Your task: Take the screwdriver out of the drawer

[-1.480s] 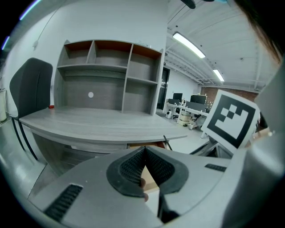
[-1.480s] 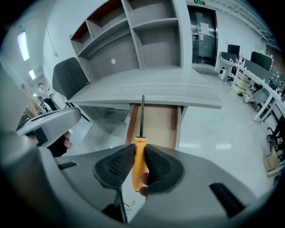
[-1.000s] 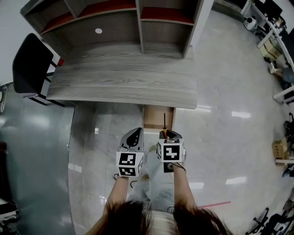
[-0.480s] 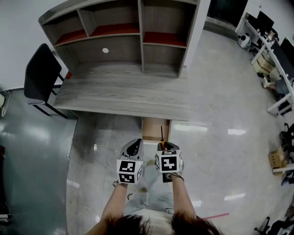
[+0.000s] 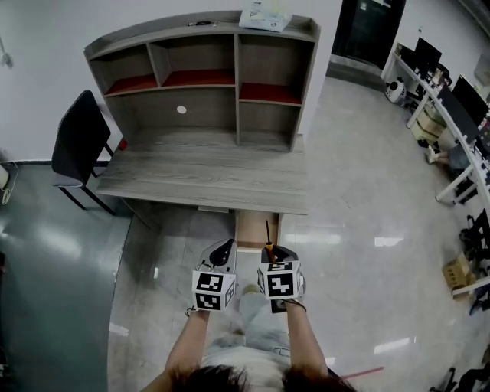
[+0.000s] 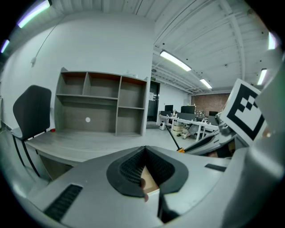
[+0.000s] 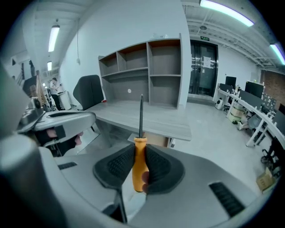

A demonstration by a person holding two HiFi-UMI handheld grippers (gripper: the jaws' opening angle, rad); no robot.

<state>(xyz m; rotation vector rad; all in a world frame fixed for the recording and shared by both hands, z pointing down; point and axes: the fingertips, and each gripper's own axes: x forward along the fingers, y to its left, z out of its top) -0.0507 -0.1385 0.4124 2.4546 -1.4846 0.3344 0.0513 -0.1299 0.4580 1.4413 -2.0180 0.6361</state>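
The screwdriver (image 7: 140, 165) has an orange handle and a thin dark shaft that points up and forward. My right gripper (image 7: 140, 156) is shut on its handle. In the head view the right gripper (image 5: 270, 251) holds the screwdriver (image 5: 268, 243) just in front of the open wooden drawer (image 5: 256, 231) under the grey desk (image 5: 207, 178). My left gripper (image 5: 223, 253) hangs beside it on the left, a little short of the drawer. In the left gripper view the left gripper (image 6: 144, 156) is shut with nothing between its pads, and the drawer shows behind it.
A hutch with open shelves (image 5: 237, 76) stands on the desk, a white box (image 5: 264, 17) on top. A black chair (image 5: 76, 145) stands left of the desk. Office tables with monitors (image 5: 452, 115) line the far right. Glossy floor surrounds the desk.
The view has lifted and widened, so the whole hutch now shows. Both grippers have drawn slightly back from the desk, and the right one has kept hold of the screwdriver.
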